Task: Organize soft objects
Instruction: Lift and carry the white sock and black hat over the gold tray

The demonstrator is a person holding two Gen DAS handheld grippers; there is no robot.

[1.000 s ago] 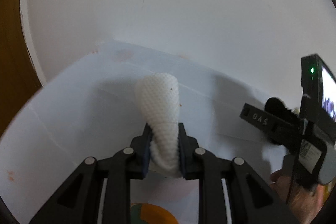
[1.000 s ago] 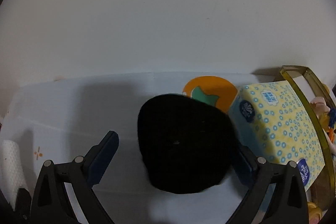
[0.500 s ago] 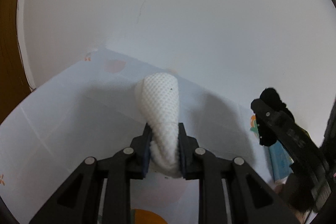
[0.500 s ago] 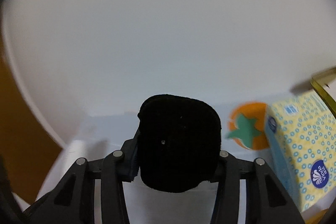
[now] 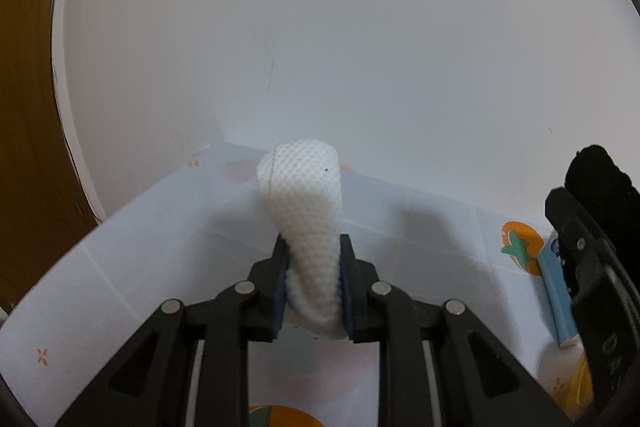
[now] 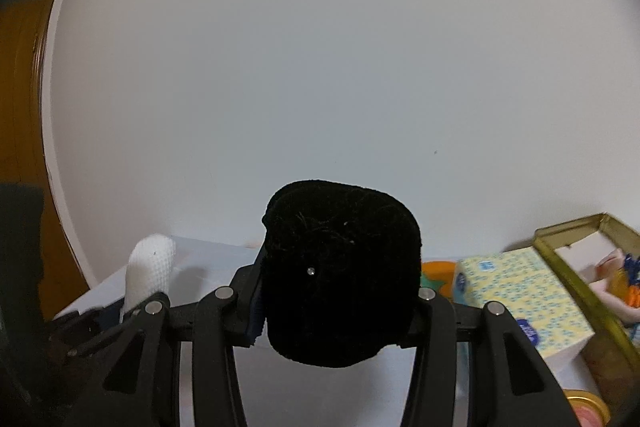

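Though claws full, tissue box [image 6: 520, 301] nearby.

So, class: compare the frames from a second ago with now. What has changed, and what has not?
The right tongs, open around the black soft roll a second ago, have shut on it and lifted it clear of the tablecloth. The left tongs stay shut on the white waffle cloth, also raised. The tissue pack has not moved.

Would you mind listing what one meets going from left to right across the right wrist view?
White textured cloth in the left gripper → black soft object in the right gripper → yellow tissue pack → gold-rimmed tray.
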